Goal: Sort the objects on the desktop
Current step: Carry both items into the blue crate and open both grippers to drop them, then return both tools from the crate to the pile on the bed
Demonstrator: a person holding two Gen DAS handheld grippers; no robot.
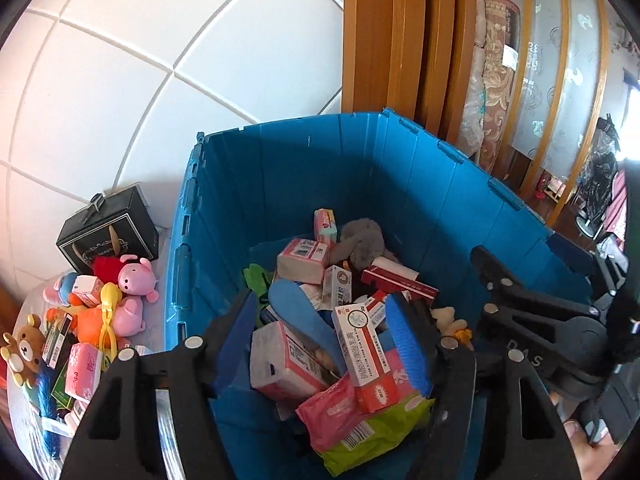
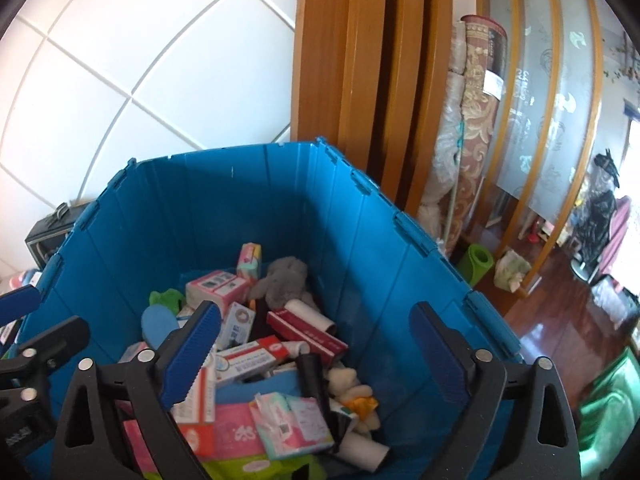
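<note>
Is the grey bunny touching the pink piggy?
Apart. Left wrist view: grey bunny lies inside the blue bin; pink piggy sits outside it.

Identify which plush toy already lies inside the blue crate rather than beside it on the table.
The grey plush toy, at the far end of the blue crate; the pink pig plush lies outside.

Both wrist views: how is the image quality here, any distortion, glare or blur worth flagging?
Left wrist view: strong fisheye bend curves the tile wall lines, dark vignette in the corners, window at far right blown out, blue crate contents sharp. Right wrist view: same bending and vignette, glare on the wooden floor, crate contents slightly softer, its inner wall shaded.
</note>
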